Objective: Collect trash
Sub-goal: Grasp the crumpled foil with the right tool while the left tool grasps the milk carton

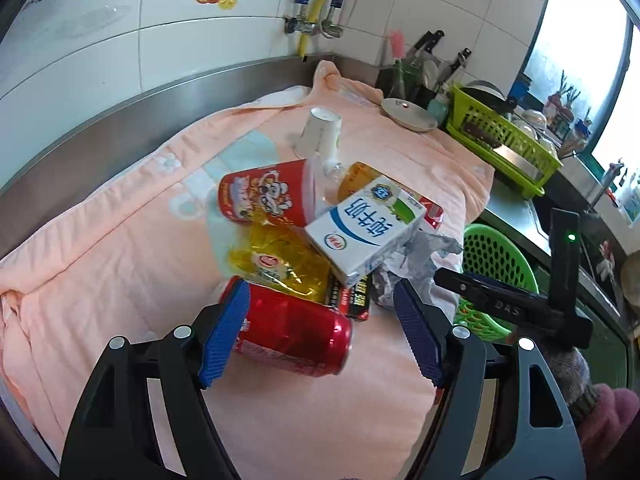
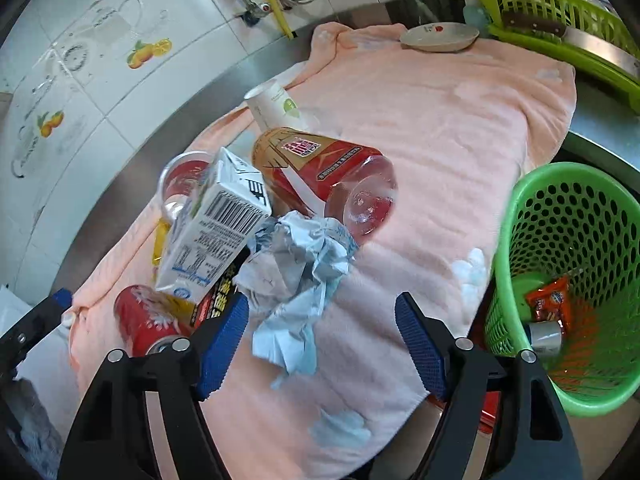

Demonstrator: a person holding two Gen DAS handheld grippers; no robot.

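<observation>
Your widest surface is the peach towel [image 1: 100, 280] spread over the steel counter, and the trash pile sits near its middle; just off its right edge stands the green perforated basket [image 2: 532, 216], and only your right wrist view looks into it, showing an orange snack wrapper [image 2: 550, 300] and a silver roll [image 2: 546, 338] at the bottom; your left wrist view shows only its rim and side behind the right gripper's body; a lime dish rack [image 1: 500, 132] stands at the far end of the counter, beside a small plate [image 2: 440, 36] on the towel; in the pile, the plastic bottle [image 2: 320, 172] with a red and gold label lies on its side, its lettering too blurred to read; the white milk carton [image 1: 368, 224] leans across the heap, blue Chinese characters and a round red logo facing your left camera, a barcode and fine print facing your right; the red cup [image 1: 264, 196] with cartoon faces lies tipped beside it; a white paper cup [image 1: 320, 132] stands upside down behind; the crumpled pale blue paper [image 2: 304, 264] lies between your right gripper's [image 2: 322, 344] spread fingers, untouched; the red can [image 1: 296, 328] lies on its side between your left gripper's [image 1: 320, 332] spread pads, the left pad [image 1: 224, 336] at its end; a yellow wrapper [image 1: 280, 260] and a small black packet [image 1: 352, 296] lie under the carton.
</observation>
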